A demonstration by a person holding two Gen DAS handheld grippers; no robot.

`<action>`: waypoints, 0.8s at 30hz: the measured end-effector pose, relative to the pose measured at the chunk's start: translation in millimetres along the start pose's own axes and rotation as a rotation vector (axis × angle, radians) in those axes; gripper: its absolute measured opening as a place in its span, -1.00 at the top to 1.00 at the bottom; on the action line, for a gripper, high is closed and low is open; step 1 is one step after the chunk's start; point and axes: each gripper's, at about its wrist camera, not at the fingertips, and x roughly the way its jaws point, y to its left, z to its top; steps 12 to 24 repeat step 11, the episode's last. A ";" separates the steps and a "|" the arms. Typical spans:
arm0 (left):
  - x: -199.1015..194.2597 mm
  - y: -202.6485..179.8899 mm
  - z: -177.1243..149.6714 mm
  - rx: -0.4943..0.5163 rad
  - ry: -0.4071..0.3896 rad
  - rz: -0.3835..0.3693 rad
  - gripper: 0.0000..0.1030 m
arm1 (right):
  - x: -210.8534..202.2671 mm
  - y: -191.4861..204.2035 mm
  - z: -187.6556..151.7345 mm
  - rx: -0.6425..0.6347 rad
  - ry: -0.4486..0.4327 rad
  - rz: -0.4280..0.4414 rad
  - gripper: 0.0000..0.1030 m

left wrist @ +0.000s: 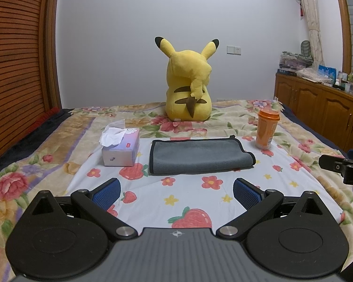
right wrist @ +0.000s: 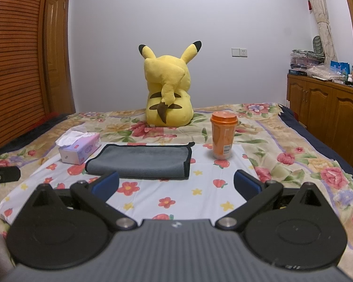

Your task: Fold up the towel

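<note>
Grey plush towel [left wrist: 200, 156], folded rectangle, black-edged

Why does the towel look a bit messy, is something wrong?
The gray towel lies folded, but its right end is uneven: one layer sticks out past the other and a corner pokes up. Nothing is spilled; the orange cup stands upright.

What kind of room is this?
Most likely a bedroom in a home: a wide bed under a floral bedspread, a yellow plush toy sitting on it, and a wooden sideboard cluttered with household things along the wall.
</note>
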 end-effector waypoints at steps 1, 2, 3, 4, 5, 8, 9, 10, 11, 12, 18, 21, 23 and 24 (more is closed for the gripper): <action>-0.1 0.6 -0.3 -0.001 0.000 -0.001 -1.00 | 0.0 0.0 0.0 0.000 0.000 0.000 -1.00; 0.1 -0.2 0.1 0.000 0.000 0.000 -1.00 | 0.1 -0.2 -0.1 0.000 0.001 0.000 -1.00; 0.0 0.2 -0.2 0.001 0.000 0.000 -1.00 | 0.1 0.2 -0.1 0.000 0.000 0.000 -1.00; 0.0 0.8 -0.6 0.002 0.000 0.000 -1.00 | -0.1 -0.2 0.0 0.000 0.001 0.000 -1.00; 0.2 -0.3 0.3 0.000 0.001 0.000 -1.00 | 0.1 0.1 -0.1 0.000 0.000 0.000 -1.00; 0.9 1.4 -2.5 0.002 0.004 0.000 -1.00 | 0.0 -0.2 -0.1 0.000 -0.001 0.000 -1.00; 0.5 2.7 -3.4 0.003 0.004 0.000 -1.00 | 0.1 0.2 -0.1 0.000 0.000 0.000 -1.00; 0.6 2.7 -3.3 0.004 0.003 0.000 -1.00 | 0.0 -0.2 -0.1 0.001 0.000 -0.001 -1.00; 1.0 1.4 -2.3 0.003 0.004 0.000 -1.00 | -0.2 -0.2 -0.1 0.001 0.000 -0.001 -1.00; 1.0 1.4 -2.3 0.003 0.004 0.000 -1.00 | -0.2 -0.2 -0.1 0.001 0.000 -0.001 -1.00; 1.0 1.4 -2.3 0.003 0.004 0.000 -1.00 | -0.2 -0.2 -0.1 0.001 0.000 -0.001 -1.00; 1.0 1.4 -2.3 0.003 0.004 0.000 -1.00 | -0.2 -0.2 -0.1 0.001 0.000 -0.001 -1.00; 1.0 1.4 -2.3 0.003 0.004 0.000 -1.00 | -0.2 -0.2 -0.1 0.001 0.000 -0.001 -1.00; 1.0 1.4 -2.3 0.003 0.004 0.000 -1.00 | -0.2 -0.2 -0.1 0.001 0.000 -0.001 -1.00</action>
